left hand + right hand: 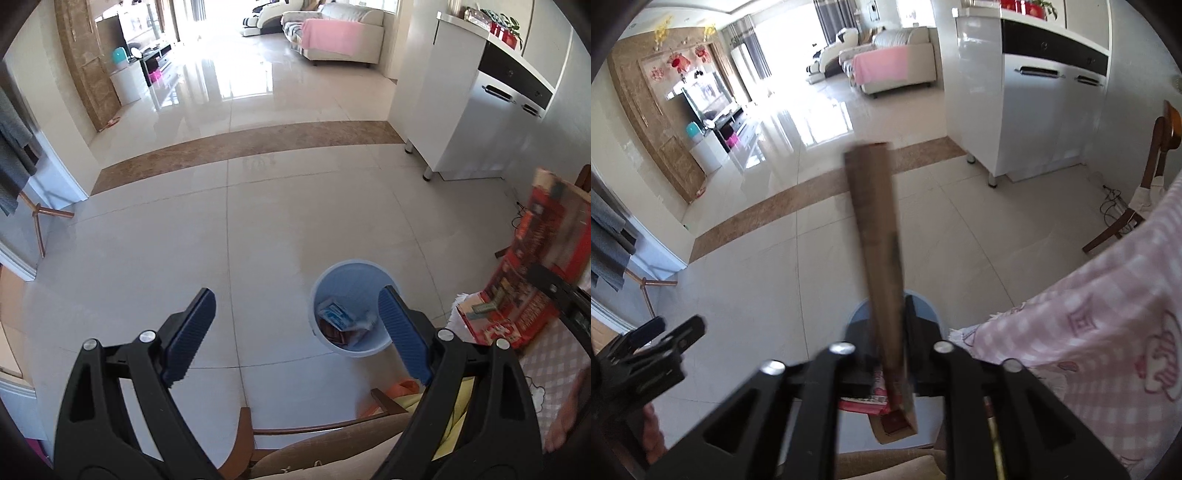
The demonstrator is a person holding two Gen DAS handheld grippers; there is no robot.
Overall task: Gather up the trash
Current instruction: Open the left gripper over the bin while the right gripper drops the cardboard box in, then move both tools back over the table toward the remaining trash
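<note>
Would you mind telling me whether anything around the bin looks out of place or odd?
Only the flattened red carton: it stands on edge between the right gripper's jaws above the blue bin, blurred. The bin stands upright on the floor, trash inside, nothing spilled beside it.

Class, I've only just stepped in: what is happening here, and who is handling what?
A person is clearing rubbish with a hand-held gripper in each hand. The right gripper has a flattened red cardboard box between its fingers, above a pale blue bin standing on the tiled floor. The left gripper is open and holds nothing. The bin already contains some packaging. A table with a pink checked cloth is beside it.
</note>
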